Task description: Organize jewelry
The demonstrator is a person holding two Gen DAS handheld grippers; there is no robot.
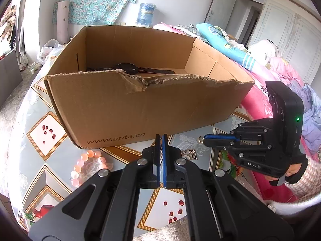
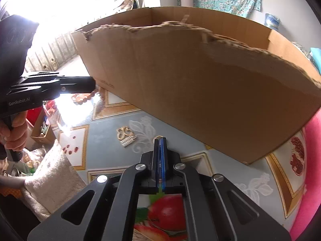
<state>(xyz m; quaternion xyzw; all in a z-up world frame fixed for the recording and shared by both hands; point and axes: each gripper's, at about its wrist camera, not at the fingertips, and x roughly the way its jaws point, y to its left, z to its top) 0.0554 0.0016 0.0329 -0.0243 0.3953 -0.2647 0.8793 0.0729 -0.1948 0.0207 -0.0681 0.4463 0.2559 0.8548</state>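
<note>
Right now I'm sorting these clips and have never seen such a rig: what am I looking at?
A person holds a pinching tool in each hand; a camera on each looks along its two fingers. One picture is from the left tool, the other from the right tool. Both are shut. On the patterned tablecloth stands a torn cardboard box with a black watch inside. Beside it lie a pink bead bracelet and a gold charm. A small gold ring sits at the right tool's tips; whether it is pinched is unclear.
</note>
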